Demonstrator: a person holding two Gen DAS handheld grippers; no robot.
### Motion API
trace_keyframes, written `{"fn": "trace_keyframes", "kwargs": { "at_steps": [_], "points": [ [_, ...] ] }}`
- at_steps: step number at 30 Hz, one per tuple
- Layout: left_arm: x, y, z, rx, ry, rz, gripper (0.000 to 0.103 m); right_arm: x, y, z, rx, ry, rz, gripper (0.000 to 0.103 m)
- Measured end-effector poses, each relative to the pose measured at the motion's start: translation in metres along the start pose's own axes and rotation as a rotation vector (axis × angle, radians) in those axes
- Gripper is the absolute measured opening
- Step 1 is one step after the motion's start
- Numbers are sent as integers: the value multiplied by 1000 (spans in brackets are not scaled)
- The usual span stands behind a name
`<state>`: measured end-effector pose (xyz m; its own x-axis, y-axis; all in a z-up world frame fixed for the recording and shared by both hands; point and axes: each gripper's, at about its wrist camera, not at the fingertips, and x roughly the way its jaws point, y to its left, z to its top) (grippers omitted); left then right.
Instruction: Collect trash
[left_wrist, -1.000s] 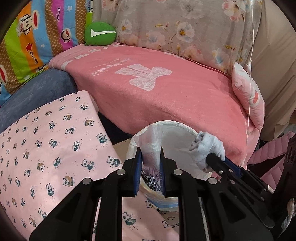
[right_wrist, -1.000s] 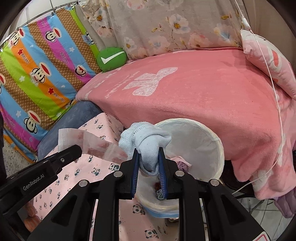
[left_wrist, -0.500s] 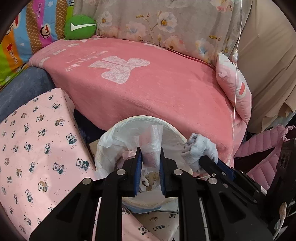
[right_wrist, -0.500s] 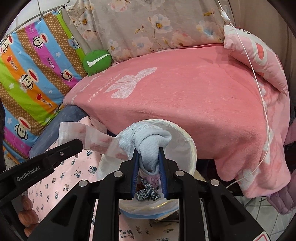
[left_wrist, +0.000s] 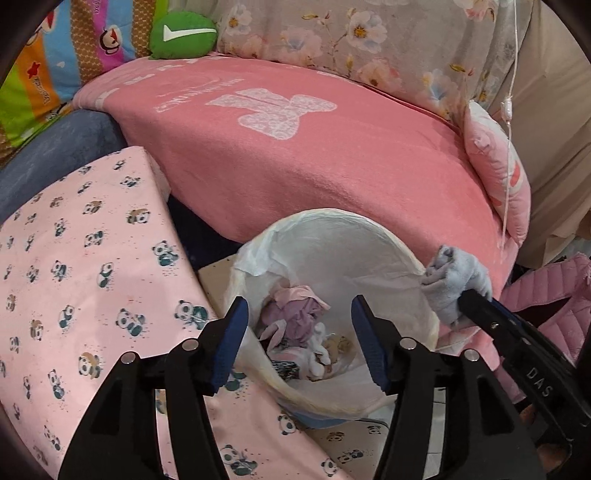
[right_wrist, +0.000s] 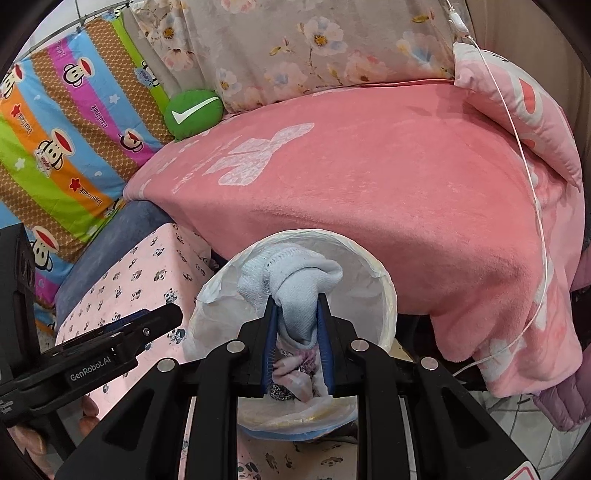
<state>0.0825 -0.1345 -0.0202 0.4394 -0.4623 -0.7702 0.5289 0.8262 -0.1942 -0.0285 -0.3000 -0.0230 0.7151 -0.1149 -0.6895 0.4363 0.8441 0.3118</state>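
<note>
A round bin lined with a white bag (left_wrist: 332, 236) (right_wrist: 384, 295) stands on the floor beside the pink bed, with crumpled trash (left_wrist: 299, 325) lying at its bottom. My left gripper (left_wrist: 299, 317) hovers over the bin mouth; its jaws are opening and nothing is between them. My right gripper (right_wrist: 295, 314) is shut on a balled light-blue sock (right_wrist: 295, 280) (left_wrist: 454, 280), held above the bin's opening. In the left wrist view the sock and the right gripper (left_wrist: 465, 295) sit at the bin's right rim. The left gripper (right_wrist: 173, 314) shows at the left in the right wrist view.
A pink blanket (left_wrist: 314, 147) covers the bed behind the bin. A pink panda-print cushion (left_wrist: 74, 277) lies left of it. A green check-mark pillow (left_wrist: 183, 33), striped monkey bedding (right_wrist: 62, 129), a pink pillow (right_wrist: 517, 110), a hanging white cord (right_wrist: 532, 203) and a pink quilted jacket (left_wrist: 546, 295) surround it.
The left gripper sank toward the bin and opened; the white wrapper it held is no longer between its jaws. The right gripper with the sock came closer over the bin.
</note>
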Motion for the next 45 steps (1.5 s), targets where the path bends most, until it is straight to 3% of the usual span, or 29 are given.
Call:
{"fn": "trace_keyframes", "kwargs": {
  "at_steps": [8,14,19,26,34,45],
  "points": [
    [-11,19,-2,-8,-50,242,59,11,16,1,-52,14,19,23],
    [-16,35,-4,-36,-64,323,70,18,31,2,-105,25,21,25],
    [-21,42,-5,-54,-69,347,75,19,39,2,-116,11,20,25],
    [-30,44,-10,-53,-90,378,86,14,51,2,-144,12,23,36],
    [-38,45,-15,-51,-102,402,87,6,62,-2,-174,17,23,49],
    [-47,52,-26,-81,-105,455,92,-5,83,-18,-291,-10,-50,82]
  ]
}}
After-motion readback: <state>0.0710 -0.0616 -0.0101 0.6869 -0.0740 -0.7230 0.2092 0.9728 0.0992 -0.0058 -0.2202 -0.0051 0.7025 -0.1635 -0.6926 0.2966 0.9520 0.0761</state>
